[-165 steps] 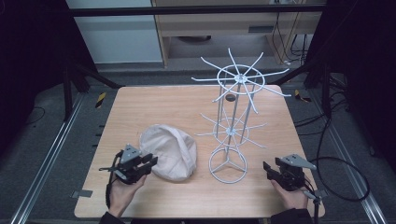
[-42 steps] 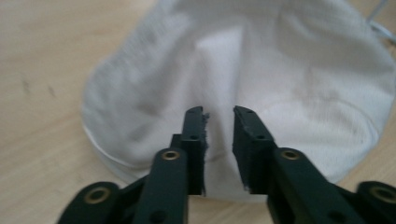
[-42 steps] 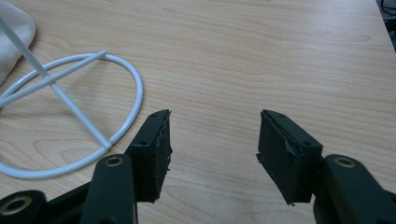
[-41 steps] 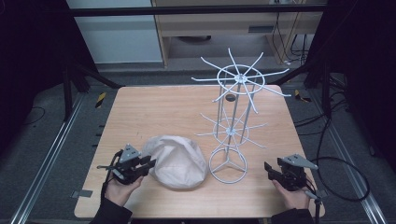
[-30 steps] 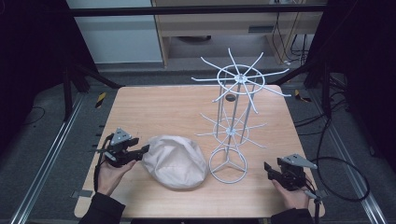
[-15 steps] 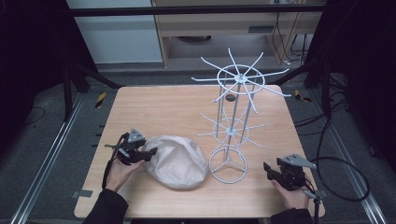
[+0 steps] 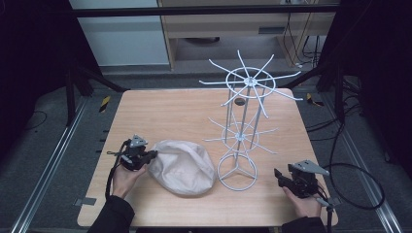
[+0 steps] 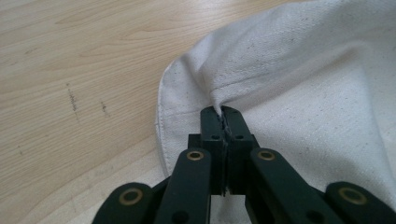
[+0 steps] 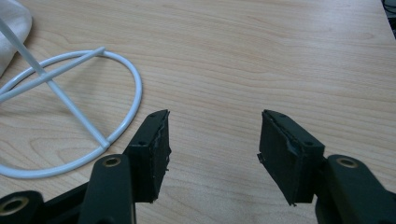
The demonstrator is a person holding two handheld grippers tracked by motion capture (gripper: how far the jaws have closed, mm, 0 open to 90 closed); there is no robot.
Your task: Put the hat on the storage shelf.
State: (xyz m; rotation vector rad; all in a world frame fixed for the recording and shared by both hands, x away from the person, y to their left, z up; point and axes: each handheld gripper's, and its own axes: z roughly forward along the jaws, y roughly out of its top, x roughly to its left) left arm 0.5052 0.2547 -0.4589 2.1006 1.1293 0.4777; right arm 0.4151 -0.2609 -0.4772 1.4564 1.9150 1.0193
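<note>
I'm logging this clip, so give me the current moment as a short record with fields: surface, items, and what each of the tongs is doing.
surface: wooden table
items: beige cloth cap; white wire rack standing upright on its ring base
cap position: flat on the table, to the left of the rack's base
left tongs: shut, pinching a fold of the cap near its edge
right tongs: open, empty, low over bare table to the right of the rack's base

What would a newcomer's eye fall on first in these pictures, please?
Probably the tall white wire rack with radiating spokes, standing right of centre on the wooden table. Next, the cream cloth cap lying beside its ring base, with the left gripper pinching a fold at the cap's edge.
</note>
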